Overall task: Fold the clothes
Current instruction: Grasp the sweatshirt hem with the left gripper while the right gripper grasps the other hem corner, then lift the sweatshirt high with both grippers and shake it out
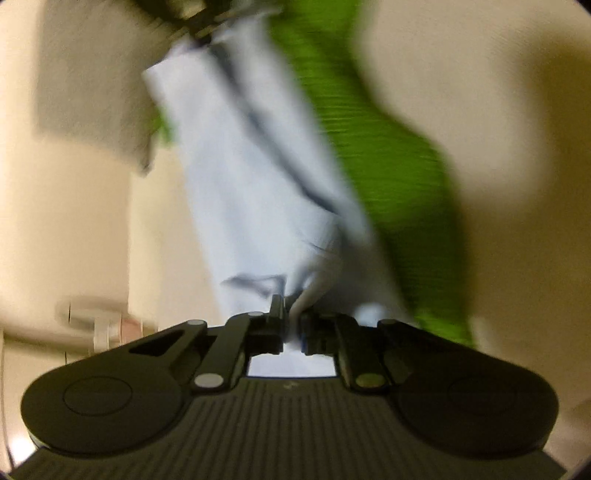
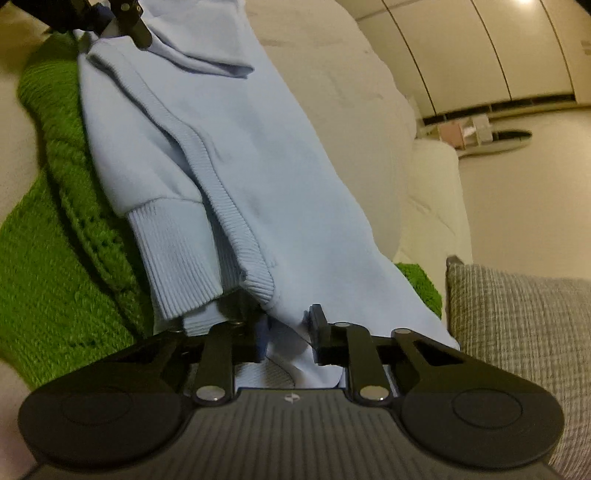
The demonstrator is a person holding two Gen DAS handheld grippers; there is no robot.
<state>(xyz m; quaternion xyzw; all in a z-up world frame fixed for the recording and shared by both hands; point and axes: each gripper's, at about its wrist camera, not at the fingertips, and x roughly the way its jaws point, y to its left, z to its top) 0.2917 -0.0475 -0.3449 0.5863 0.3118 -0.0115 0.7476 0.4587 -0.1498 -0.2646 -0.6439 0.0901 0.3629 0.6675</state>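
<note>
Left wrist view: left gripper (image 1: 293, 325) clamped on light blue sweatshirt (image 1: 251, 177), cloth bunched between pads, stretching ahead to right gripper (image 1: 192, 18) at far end.
Right wrist view: right gripper (image 2: 286, 332) pinching sweatshirt hem beside ribbed cuff (image 2: 177, 258).
Handling: soft, light, limp; probably sags unless held taut; grab ribbed edges, thicker.
Surroundings: green knit (image 2: 48, 277) underneath left of claw, could snag; cream sofa (image 2: 351, 92) ahead; grey cushion (image 2: 517, 332) right.
</note>
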